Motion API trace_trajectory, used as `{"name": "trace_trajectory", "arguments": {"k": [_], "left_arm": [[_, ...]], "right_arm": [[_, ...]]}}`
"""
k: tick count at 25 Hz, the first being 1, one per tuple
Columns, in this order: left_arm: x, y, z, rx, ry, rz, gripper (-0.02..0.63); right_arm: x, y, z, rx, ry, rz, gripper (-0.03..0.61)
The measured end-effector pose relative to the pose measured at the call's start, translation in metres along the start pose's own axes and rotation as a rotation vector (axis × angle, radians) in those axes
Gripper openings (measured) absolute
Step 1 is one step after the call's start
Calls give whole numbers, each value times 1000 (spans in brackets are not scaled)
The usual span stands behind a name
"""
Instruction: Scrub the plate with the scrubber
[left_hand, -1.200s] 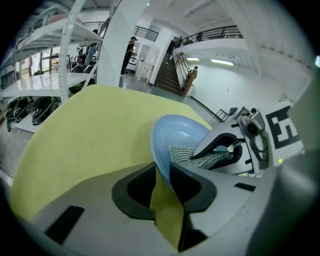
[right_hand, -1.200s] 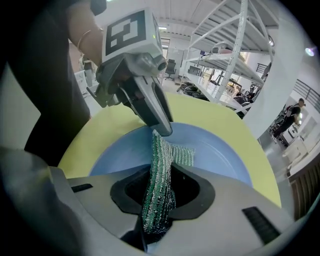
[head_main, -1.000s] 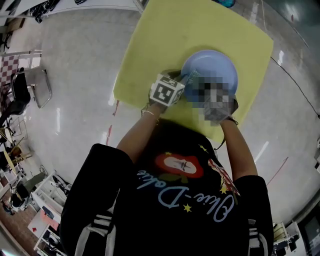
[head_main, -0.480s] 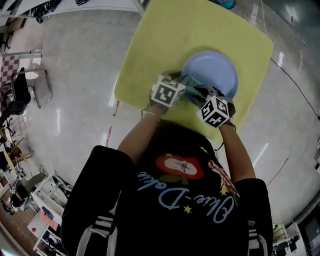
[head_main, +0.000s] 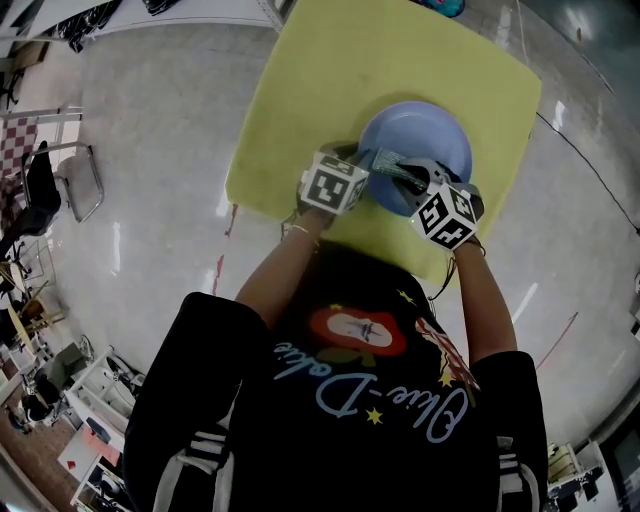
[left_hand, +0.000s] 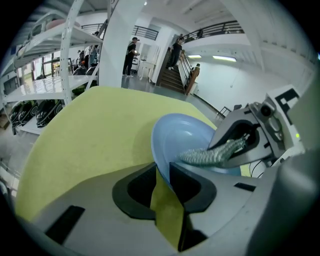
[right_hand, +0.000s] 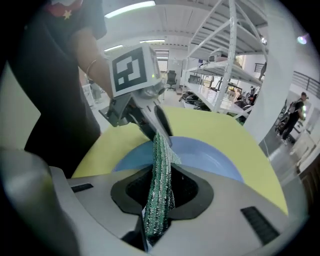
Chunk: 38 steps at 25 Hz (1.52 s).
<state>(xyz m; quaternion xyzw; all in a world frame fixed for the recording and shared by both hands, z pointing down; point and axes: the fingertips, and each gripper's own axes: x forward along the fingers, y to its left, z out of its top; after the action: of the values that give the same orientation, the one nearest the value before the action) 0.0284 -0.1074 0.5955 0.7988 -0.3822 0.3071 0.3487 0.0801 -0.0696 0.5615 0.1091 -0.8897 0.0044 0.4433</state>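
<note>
A light blue plate (head_main: 425, 135) lies on the yellow table (head_main: 330, 80). My left gripper (head_main: 362, 174) is shut on the plate's near-left rim; in the left gripper view the rim (left_hand: 159, 159) sits between its jaws (left_hand: 162, 172). My right gripper (head_main: 418, 182) is shut on a green mesh scrubber (head_main: 392, 163), which stretches across the plate's near part. In the right gripper view the scrubber (right_hand: 160, 175) runs up from the jaws (right_hand: 159, 197) to the left gripper (right_hand: 137, 107), over the plate (right_hand: 210, 157). The left gripper view shows the scrubber (left_hand: 210, 154) resting in the plate (left_hand: 182, 137).
The yellow table's near edge (head_main: 300, 215) lies just under both grippers, with the person's arms and body below it. A shiny floor (head_main: 150, 150) surrounds the table. Shelving (right_hand: 225, 65) and people (left_hand: 131, 52) stand far off.
My right gripper has shifted a little to the right with the scrubber in it. The left gripper stays on the plate's rim.
</note>
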Motion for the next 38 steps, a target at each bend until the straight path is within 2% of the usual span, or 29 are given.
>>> {"name": "trace_trajectory", "arguments": {"k": [4,9,17,24,38], "left_arm": [[1,-1,0,2,6,0,78],[3,-2,1,22,10,12,81],[2,-2,2,27,9,18,80],[2,-2,-2,30,6,18,78],[-1,-2,-4,44,4,16,75]], "right_arm": [[-12,-43,-4,-7,-15,-127,61],[-10,-80,-16,-54,24,-186,61],[5,-84,-33,-103,92,-150,61],[17,-67,-39,-27,134,-95,69],[21,-13,-35,42,166,-17,70]]}}
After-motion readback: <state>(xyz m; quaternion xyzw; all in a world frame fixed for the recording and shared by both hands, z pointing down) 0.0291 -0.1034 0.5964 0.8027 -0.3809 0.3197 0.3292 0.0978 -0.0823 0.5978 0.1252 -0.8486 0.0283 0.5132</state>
